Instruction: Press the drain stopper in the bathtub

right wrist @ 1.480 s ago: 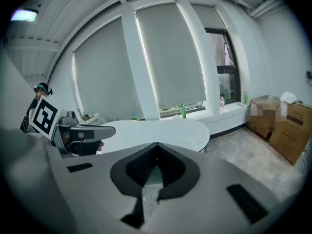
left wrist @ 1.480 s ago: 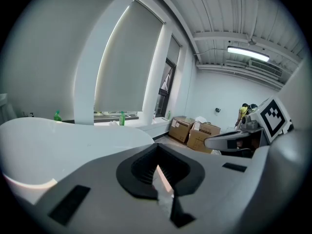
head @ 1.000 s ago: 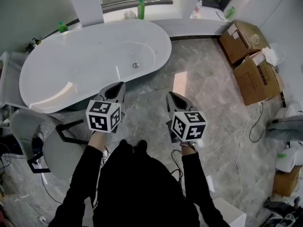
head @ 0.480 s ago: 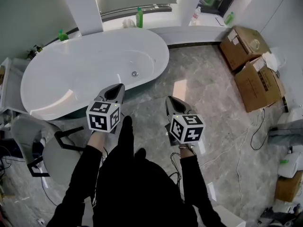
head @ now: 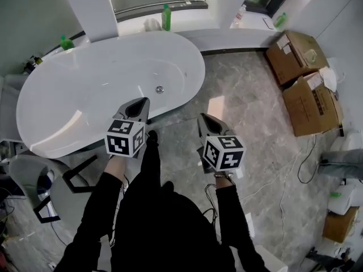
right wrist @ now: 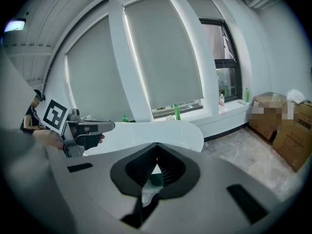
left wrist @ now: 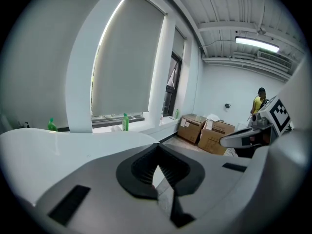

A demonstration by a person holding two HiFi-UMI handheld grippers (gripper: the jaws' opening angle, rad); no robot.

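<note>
Bathtub [head: 85,95] nearer, drain stopper [head: 159,89] round, silver (small); left hand-held gripper [head: 142,102], right hand-held gripper [head: 202,118] closed, empty

The grey marbled floor [head: 249,95] carries a white oval bathtub [head: 85,95] at the upper left. 2 open cardboard boxes stand side by side against the right wall, one [head: 292,51] nearer the window ledge and the other [head: 312,103] just below it. A thin white cable [head: 282,180] trails across the tiles near the boxes, and a grey chair [head: 34,177] stands just beside the tub's lower left end.
</note>
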